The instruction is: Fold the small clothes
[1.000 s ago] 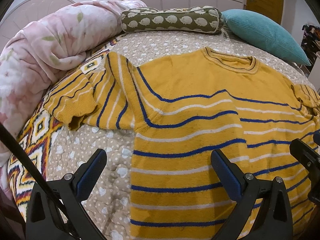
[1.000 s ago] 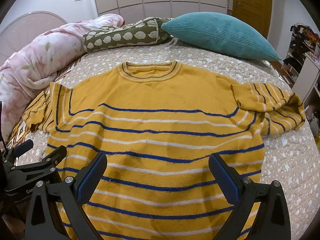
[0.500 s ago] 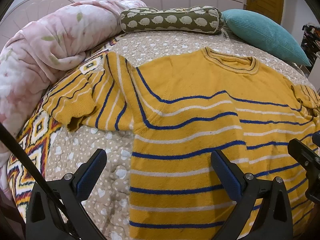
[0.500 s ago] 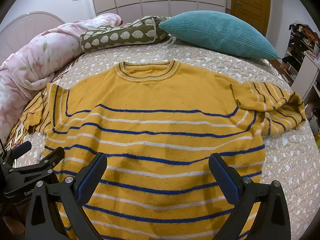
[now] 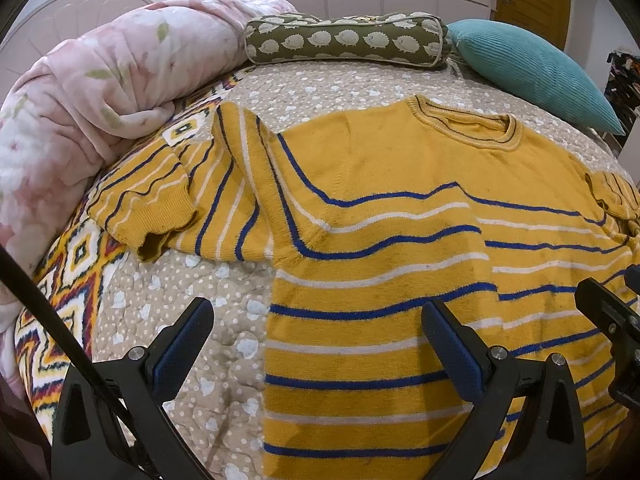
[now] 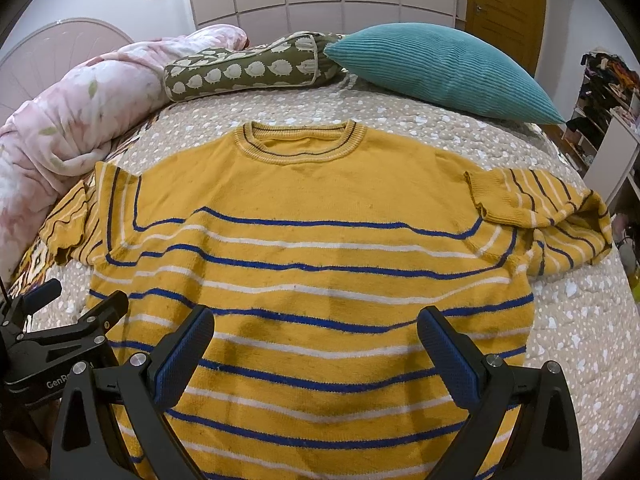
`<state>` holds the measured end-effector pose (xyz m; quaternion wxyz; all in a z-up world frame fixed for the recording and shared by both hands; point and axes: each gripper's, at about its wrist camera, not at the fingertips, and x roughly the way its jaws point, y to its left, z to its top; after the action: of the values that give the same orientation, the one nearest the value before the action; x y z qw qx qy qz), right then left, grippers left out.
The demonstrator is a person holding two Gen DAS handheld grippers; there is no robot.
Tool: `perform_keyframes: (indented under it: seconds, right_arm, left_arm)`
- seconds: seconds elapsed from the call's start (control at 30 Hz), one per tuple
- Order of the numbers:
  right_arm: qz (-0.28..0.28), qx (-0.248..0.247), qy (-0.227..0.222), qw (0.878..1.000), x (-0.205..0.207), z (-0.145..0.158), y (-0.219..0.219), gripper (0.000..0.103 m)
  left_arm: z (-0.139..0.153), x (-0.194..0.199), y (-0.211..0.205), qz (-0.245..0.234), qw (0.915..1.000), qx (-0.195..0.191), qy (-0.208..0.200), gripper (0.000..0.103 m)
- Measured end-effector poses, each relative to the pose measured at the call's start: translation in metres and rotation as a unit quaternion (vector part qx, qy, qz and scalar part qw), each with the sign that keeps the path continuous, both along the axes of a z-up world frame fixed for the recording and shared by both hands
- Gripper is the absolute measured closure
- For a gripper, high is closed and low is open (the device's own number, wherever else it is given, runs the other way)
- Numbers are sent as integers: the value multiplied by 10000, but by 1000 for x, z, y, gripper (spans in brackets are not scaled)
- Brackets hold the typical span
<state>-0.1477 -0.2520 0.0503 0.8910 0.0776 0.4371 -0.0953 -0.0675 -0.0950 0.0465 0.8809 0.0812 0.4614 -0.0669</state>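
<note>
A yellow sweater with blue and white stripes lies flat on the bed, collar away from me. Its left sleeve is bent over itself toward the pink duvet, and its right sleeve is folded in on the shoulder. My left gripper hovers open above the sweater's lower left edge, one finger over the bedspread and one over the knit. My right gripper hangs open over the lower middle of the sweater. Neither holds anything. The left gripper also shows at the right wrist view's left edge.
A rolled pink floral duvet lines the left side of the bed. An olive hedgehog-print bolster and a teal cushion lie past the collar. The dotted beige bedspread is bare to the right. Shelves with clothes stand far right.
Both grippers have drifted slightly; the sweater sits a little lower in the right wrist view. Nothing was taken hold of and the sweater has not moved.
</note>
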Motion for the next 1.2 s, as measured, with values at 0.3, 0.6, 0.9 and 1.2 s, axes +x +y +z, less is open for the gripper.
perform_keyframes:
  seconds: [0.3,0.6,0.9,1.2]
  right_arm:
    - [6,7,6,10000,1,0,0,0]
    - [52,-13,16,10000,2,-2,3,0]
    - [192,94,-157,9996,1,3,8,0]
    - [364,119,-230,9990,-1,6,16,3]
  left_arm:
    - [-1,2,2,23,10000,12,-2,0]
    - [1,4,12,127,9999,12,-37,0]
    - [18,26,72,524,9984,9,-209,0]
    - [1,77,137,930,9948,401,-113,8]
